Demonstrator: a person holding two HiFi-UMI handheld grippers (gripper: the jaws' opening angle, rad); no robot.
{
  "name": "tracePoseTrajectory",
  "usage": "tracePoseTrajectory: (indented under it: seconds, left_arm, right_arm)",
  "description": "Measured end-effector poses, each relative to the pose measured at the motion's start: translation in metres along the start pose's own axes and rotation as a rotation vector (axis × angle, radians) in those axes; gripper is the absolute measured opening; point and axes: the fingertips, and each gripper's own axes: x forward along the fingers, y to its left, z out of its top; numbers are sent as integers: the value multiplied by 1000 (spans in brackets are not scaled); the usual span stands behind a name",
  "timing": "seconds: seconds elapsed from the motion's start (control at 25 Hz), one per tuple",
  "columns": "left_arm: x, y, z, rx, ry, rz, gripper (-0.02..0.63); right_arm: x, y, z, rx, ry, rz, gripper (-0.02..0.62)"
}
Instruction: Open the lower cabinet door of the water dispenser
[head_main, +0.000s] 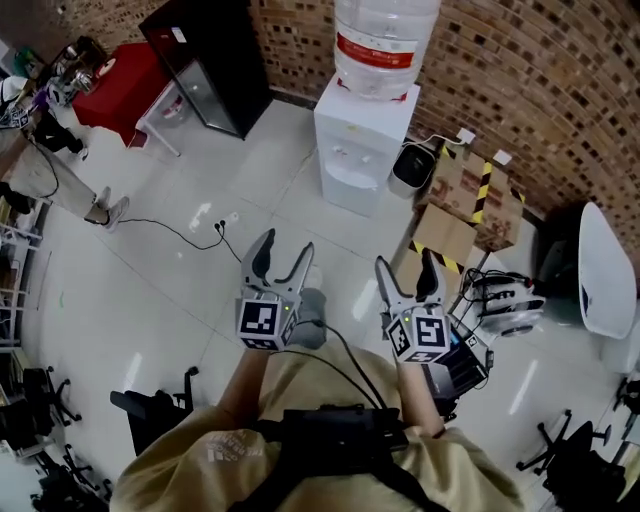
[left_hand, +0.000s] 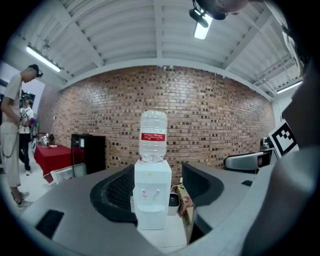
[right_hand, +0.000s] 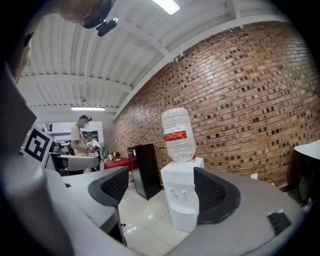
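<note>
A white water dispenser (head_main: 362, 140) with a clear bottle (head_main: 385, 40) on top stands against the brick wall, some way ahead of both grippers. Its lower cabinet door (head_main: 350, 192) looks closed. My left gripper (head_main: 282, 258) and right gripper (head_main: 408, 275) are held side by side above the floor, both open and empty. In the left gripper view the dispenser (left_hand: 152, 197) shows between the spread fingers (left_hand: 117, 192). From the right gripper view the dispenser (right_hand: 182, 200) stands beside the right finger (right_hand: 215, 195), far off.
A black cabinet (head_main: 205, 60) and a red table (head_main: 125, 80) stand left of the dispenser. A black bin (head_main: 410, 165) and cardboard boxes (head_main: 460, 190) sit to its right. A cable (head_main: 180, 232) lies on the floor, and a person (head_main: 60, 170) stands at far left.
</note>
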Motion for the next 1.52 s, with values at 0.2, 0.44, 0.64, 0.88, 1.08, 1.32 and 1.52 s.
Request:
tracePoseTrajectory:
  seconds: [0.2, 0.44, 0.64, 0.88, 1.08, 1.32, 1.52]
  left_arm:
    - [82, 34, 23, 23, 0, -137, 292]
    - [152, 62, 8, 49, 23, -268, 293]
    - [191, 75, -44, 30, 91, -291, 293]
    - [231, 79, -129, -16, 139, -246, 293]
    - [253, 99, -226, -25, 247, -178, 293]
    - [266, 102, -316, -49, 282, -137, 293]
    - [267, 126, -382, 29, 268, -99, 293]
  right_arm:
    - [71, -6, -4, -26, 26, -93, 423]
    - [140, -21, -34, -19, 71, -156, 423]
    - [179, -53, -103, -12, 195, -183, 422]
    - [234, -115, -271, 26, 420, -117, 422]
    - [282, -183, -443, 63, 614, -101, 422]
    - [322, -249, -567, -13, 754, -83, 422]
    - [378, -293, -609, -118, 744, -24, 422]
